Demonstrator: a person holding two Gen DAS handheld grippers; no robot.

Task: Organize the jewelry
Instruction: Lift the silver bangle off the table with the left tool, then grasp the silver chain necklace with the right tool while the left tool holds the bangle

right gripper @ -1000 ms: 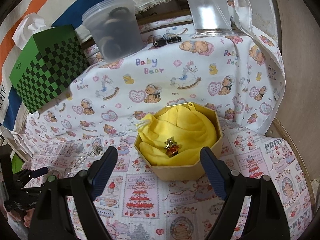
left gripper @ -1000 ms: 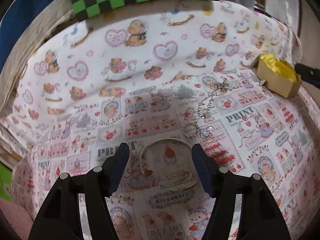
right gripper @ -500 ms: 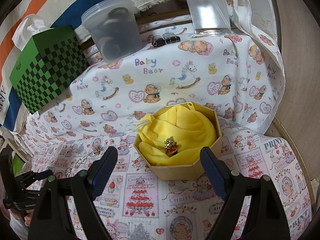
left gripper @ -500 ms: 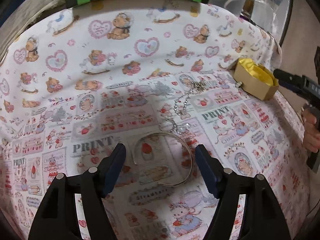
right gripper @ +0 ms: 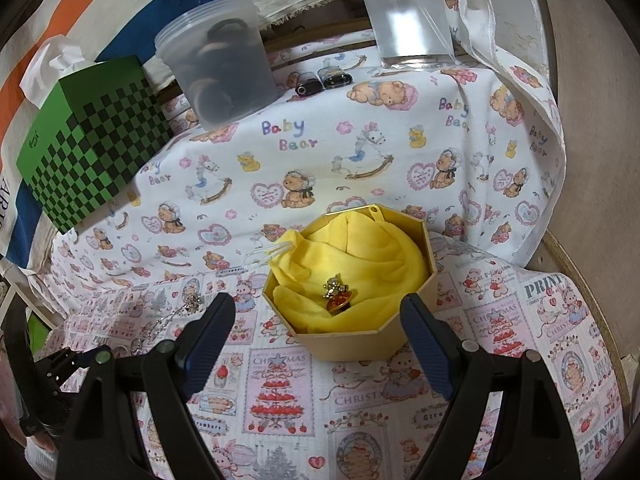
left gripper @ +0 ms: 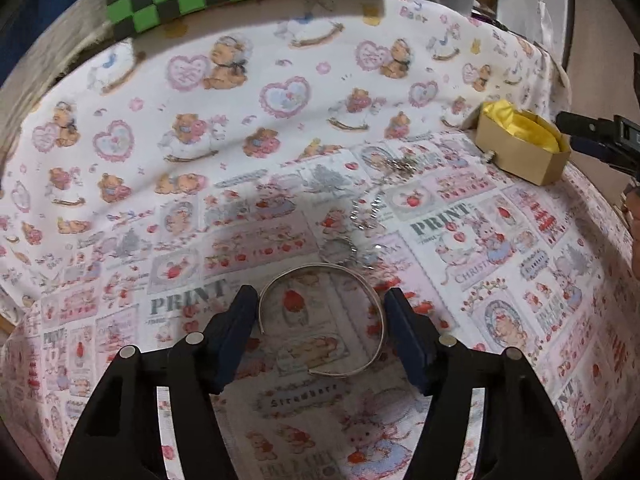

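The left gripper (left gripper: 320, 316), fingers just narrowed, brackets the silver bangle (left gripper: 324, 320) (contact unclear); chain (left gripper: 370, 216) beyond. The right gripper (right gripper: 318, 328), fingers wide and empty, faces the octagonal box (right gripper: 352, 344); only this view shows its pendant (right gripper: 338, 296).

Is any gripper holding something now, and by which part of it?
Nothing is held for certain. The left gripper straddles the bangle at its two sides; whether the pads press it cannot be told. The right gripper is open and empty.
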